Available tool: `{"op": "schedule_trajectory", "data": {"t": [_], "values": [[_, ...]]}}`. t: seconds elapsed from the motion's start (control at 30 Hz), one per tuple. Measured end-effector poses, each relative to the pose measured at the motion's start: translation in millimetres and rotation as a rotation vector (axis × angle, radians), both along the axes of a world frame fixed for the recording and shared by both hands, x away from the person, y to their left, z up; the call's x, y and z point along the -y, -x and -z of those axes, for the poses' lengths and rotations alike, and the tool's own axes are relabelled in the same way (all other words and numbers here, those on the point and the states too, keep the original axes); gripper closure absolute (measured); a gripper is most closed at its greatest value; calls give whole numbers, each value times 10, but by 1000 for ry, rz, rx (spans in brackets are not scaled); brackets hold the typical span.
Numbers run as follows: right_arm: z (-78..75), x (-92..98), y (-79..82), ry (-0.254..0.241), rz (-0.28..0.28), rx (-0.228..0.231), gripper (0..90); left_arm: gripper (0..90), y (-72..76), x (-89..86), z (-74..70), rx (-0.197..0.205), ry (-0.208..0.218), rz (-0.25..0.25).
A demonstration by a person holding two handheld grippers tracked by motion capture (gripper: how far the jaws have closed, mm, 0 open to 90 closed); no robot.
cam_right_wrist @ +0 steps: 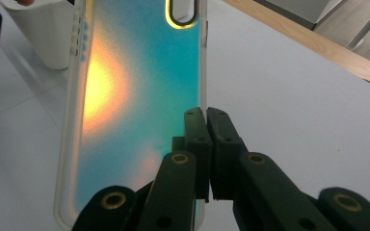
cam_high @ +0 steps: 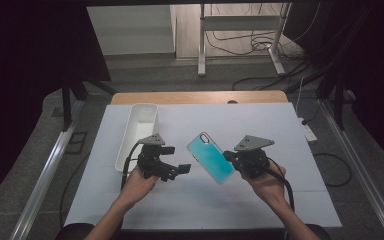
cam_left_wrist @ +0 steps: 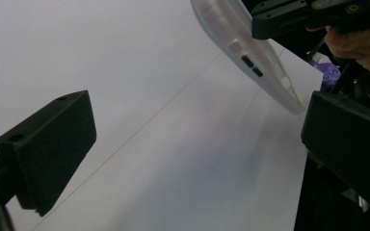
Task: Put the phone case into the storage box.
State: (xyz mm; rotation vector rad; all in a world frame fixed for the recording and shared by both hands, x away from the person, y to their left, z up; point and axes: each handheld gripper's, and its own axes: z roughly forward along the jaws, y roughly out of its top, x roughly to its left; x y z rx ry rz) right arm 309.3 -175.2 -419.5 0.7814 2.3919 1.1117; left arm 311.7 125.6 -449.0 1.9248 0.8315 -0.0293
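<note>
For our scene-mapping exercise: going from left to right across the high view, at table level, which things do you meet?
White bin → left gripper, jaws open → turquoise phone case → right gripper, shut on the case's edge.

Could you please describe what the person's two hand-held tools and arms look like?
Both the left tool and the right tool are black, each topped by a grey three-cornered plate and trailing a black cable. Their jaws are blocky black pads; the right tool's linkage shows brass-ringed pivots. The forearms are bare, with no sleeves visible.
</note>
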Motion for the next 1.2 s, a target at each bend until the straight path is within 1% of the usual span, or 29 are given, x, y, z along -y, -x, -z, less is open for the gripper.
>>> {"op": "schedule_trajectory", "data": {"t": [0.1, 0.13, 0.17, 0.3, 0.4, 0.43, 0.5, 0.63, 0.7, 0.8, 1.03, 1.13, 1.17, 1.2], "values": [[8, -40, 22, 5, -9, 0, 883, 0, 2, 21, -20, 2, -8, -2], [12, -53, 29, 0, -12, -3, 883, 0, 1, 26, -21, -2, 1, -2], [13, -63, 36, 6, -17, -1, 883, 0, -2, 30, -24, -5, 2, 2], [23, -104, 61, 5, -28, -3, 883, 0, -11, 43, -34, -14, 7, 6], [29, -122, 70, 6, -36, -3, 883, 0, -26, 46, -36, -32, 19, 7], [31, -131, 76, 3, -38, -5, 883, 0, -30, 49, -35, -38, 27, 0], [33, -154, 95, 8, -49, -4, 883, 0, -41, 45, -36, -45, 35, 6], [43, -195, 126, 10, -64, -6, 883, 0, -47, 53, -41, -51, 36, 4], [48, -211, 136, 16, -68, -4, 883, 0, -49, 56, -39, -54, 30, 2], [52, -226, 147, 18, -77, -2, 883, 0, -60, 56, -33, -71, 31, -4], [60, -264, 181, 20, -88, -1, 883, 1, -71, 49, -20, -90, 39, 8], [62, -284, 199, 23, -99, 3, 883, 30, -74, 52, -18, -100, 37, 8], [63, -291, 205, 25, -102, 7, 882, 54, -74, 47, -19, -106, 38, 9], [62, -301, 216, 29, -106, 9, 883, 117, -74, 43, -19, -111, 41, 13]]}}
